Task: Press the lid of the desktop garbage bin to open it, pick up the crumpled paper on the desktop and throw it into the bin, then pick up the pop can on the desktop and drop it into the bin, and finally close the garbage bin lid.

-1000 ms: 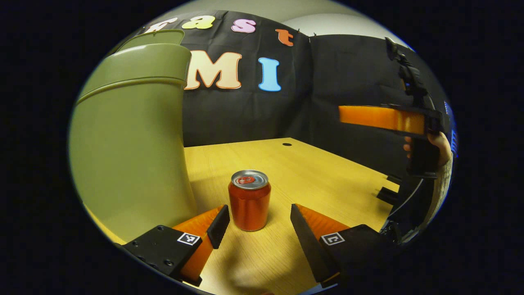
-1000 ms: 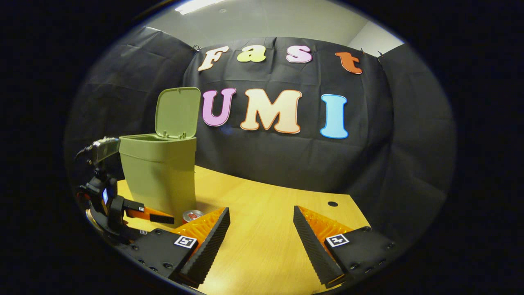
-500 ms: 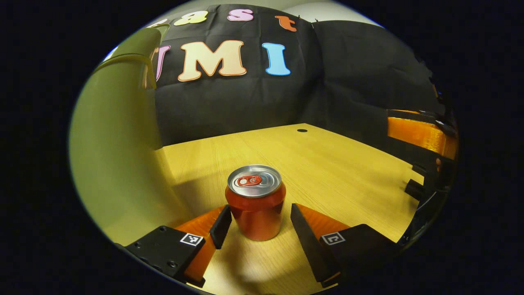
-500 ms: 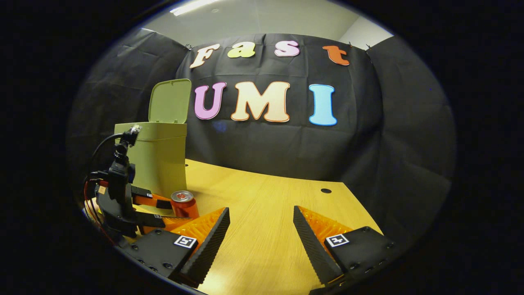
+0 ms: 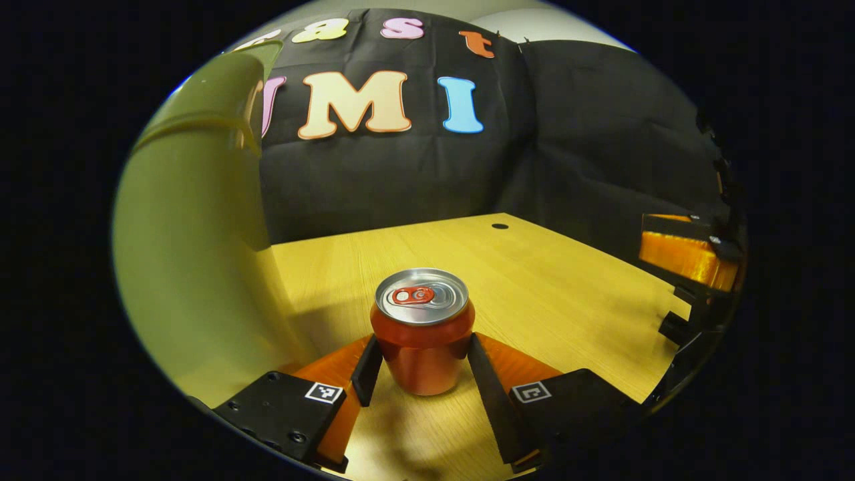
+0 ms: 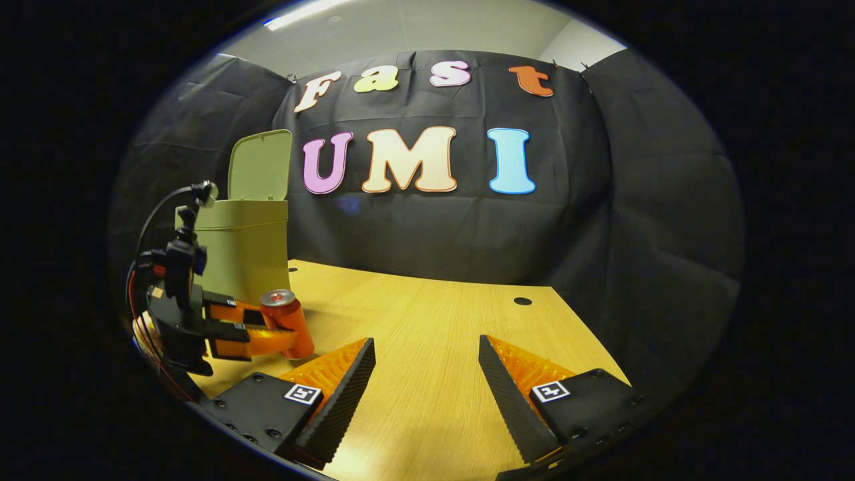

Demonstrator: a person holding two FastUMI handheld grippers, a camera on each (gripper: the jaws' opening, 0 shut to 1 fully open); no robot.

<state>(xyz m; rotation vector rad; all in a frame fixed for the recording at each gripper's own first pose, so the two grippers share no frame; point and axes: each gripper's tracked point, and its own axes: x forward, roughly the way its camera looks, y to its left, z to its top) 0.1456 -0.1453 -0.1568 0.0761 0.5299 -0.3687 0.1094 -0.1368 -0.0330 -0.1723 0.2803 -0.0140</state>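
On the wooden desk, beside the green bin whose lid stands up, the left gripper clamps its 2 fingers against the upright pop can. Well apart, the right gripper hangs spread wide, holding nothing.

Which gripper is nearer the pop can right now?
Left. The left gripper has its fingers on both sides of the pop can, touching it. The right gripper hangs open, off to the can's side.
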